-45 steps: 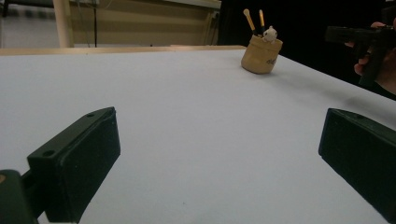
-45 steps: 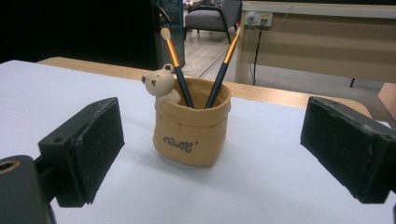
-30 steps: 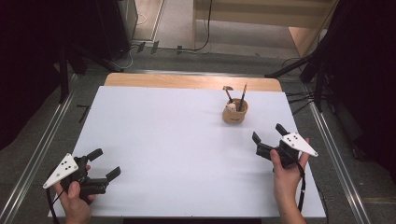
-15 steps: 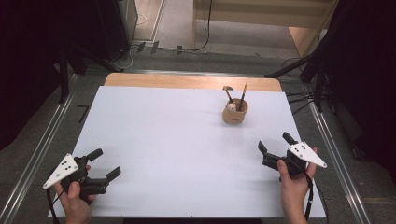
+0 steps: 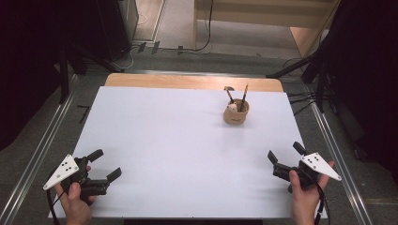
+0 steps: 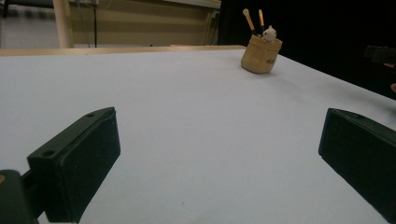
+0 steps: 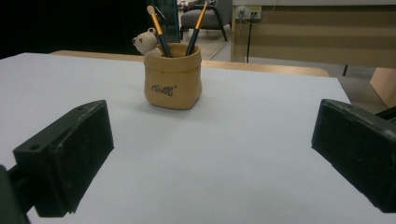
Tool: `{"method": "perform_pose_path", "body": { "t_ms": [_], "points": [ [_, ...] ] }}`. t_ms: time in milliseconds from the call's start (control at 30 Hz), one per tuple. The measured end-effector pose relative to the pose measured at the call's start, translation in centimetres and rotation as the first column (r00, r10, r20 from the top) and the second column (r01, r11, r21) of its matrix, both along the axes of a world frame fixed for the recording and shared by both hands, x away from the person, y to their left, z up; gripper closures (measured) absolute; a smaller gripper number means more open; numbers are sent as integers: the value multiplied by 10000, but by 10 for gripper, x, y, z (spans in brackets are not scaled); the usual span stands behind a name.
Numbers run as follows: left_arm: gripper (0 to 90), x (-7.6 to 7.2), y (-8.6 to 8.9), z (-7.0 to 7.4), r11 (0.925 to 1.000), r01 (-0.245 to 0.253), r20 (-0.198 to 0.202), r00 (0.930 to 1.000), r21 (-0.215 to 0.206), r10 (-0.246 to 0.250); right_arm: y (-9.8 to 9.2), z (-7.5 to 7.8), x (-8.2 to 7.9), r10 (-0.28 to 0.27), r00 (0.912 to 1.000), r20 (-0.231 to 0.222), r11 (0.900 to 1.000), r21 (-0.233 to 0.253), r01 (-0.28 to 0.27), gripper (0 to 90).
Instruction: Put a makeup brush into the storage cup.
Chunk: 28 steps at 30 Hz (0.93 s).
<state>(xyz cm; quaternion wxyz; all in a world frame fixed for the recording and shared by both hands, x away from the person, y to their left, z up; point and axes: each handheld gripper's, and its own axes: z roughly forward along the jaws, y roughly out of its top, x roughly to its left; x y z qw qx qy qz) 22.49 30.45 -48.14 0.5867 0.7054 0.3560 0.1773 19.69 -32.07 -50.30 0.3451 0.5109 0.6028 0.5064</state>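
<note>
Both tongs are gaping wide and empty as the small tan sack-shaped brush pot (image 5: 235, 112) is sitting at eleven o'clock from the nearer right tongs (image 5: 284, 159), with the left tongs (image 5: 104, 165) well apart across the white bench (image 5: 178, 154).

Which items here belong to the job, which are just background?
Job:
- tan sack-shaped holder
- two brushes standing in it
- small bear figure on its rim

Background:
- white tabletop
- cables on the floor

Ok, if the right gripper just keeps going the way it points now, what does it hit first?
Probably the tan pot holding two brushes: it sits slightly left of centre ahead of the open right gripper, with bare table between.
</note>
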Motion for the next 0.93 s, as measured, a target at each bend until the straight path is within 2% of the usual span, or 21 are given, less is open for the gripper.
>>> {"method": "perform_pose_path", "body": {
  "t_ms": [200, 433, 633, 933],
  "points": [
    [0, 0, 1, 0, 10000, 0, 23, 10000, 15, 0, -9, 2, -12, -97, 9999, -110, 9999, -78, 96, 0],
    [0, 0, 0, 0, 10000, -1, 35, 10000, 39, 1, -19, 1, -30, -365, 9992, -135, 9992, 134, 367, 0],
    [0, 1, -2, 0, 9999, 39, 43, 10000, 121, -39, -25, 0, -32, -473, 9987, -165, 9985, 260, 477, 0],
    [0, 1, -2, 0, 9999, 40, 53, 10000, 119, -41, -20, 0, -30, -309, 9990, -312, 9995, -60, 308, 0]
  ]
}}
